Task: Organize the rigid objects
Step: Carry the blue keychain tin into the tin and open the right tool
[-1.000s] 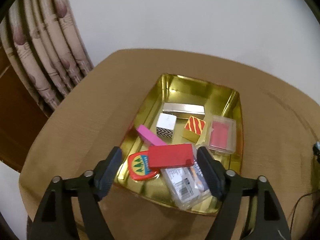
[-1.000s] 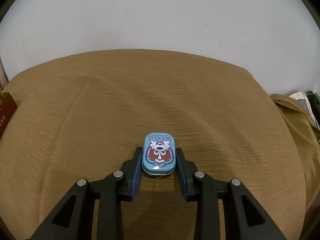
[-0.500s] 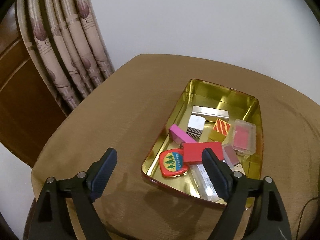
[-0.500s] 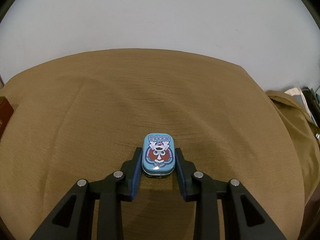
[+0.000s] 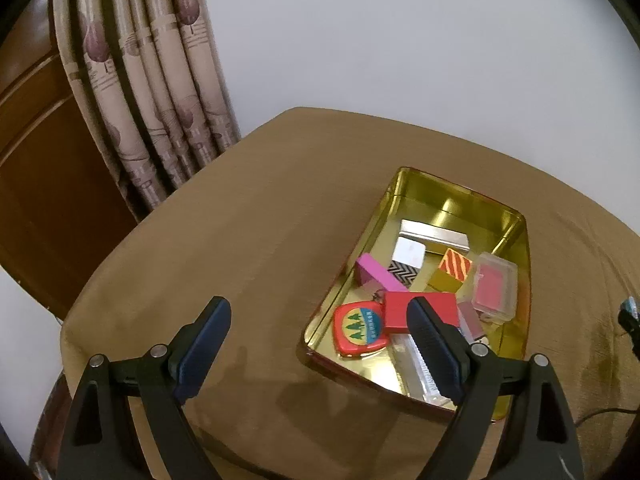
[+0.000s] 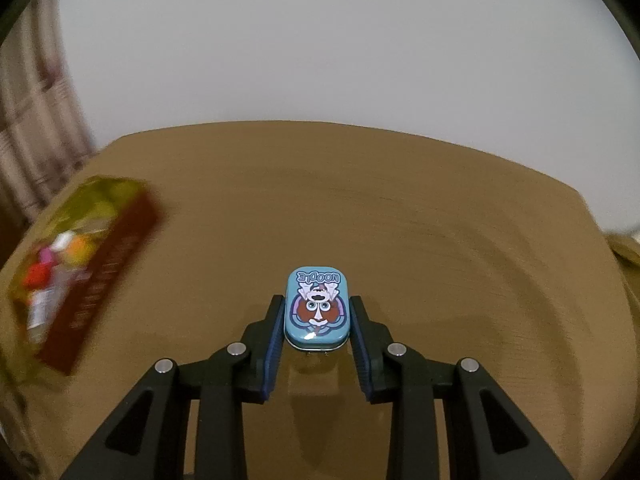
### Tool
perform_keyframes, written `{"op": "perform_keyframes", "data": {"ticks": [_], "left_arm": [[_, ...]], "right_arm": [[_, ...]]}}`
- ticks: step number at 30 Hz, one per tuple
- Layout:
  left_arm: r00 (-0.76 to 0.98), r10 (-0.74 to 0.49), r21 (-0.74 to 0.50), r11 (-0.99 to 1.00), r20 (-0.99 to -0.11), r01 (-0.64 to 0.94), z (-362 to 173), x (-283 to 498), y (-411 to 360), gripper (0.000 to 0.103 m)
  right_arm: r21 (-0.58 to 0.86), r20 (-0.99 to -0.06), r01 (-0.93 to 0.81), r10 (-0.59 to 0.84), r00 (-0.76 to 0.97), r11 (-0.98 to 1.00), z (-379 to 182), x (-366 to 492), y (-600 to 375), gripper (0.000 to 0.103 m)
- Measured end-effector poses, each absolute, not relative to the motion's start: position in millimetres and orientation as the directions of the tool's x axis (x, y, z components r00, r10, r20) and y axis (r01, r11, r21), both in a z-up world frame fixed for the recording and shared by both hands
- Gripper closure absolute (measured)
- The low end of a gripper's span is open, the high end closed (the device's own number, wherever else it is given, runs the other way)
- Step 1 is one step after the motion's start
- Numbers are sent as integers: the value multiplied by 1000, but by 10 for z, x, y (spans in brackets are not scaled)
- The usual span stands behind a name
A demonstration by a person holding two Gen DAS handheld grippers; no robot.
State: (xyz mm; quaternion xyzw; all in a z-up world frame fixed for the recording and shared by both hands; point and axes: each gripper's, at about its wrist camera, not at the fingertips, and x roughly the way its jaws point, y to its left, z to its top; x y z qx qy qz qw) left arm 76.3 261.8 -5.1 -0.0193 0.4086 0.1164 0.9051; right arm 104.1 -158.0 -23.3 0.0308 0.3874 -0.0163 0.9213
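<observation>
A: Left wrist view, item one?
B: Left gripper, fingers wide apart, nothing held, above the brown tablecloth beside the gold tray of small boxes.

A: Right wrist view?
B: Right gripper clamped on the blue tin; tray blurred, left.
</observation>
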Motion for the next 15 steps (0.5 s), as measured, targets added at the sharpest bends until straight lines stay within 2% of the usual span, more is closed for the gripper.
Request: {"op": "perform_keyframes", "data": {"ticks": [9, 15], "left_arm": [[626, 258, 61, 946, -736, -317, -44, 663, 2890, 15], [620, 281, 69, 937, -732, -343, -48, 653, 3000, 15]], "right_arm": [[86, -677, -201, 205, 707, 976, 89, 1070, -396, 72], [63, -685, -299, 259, 681, 952, 124, 1150, 171, 72]]}}
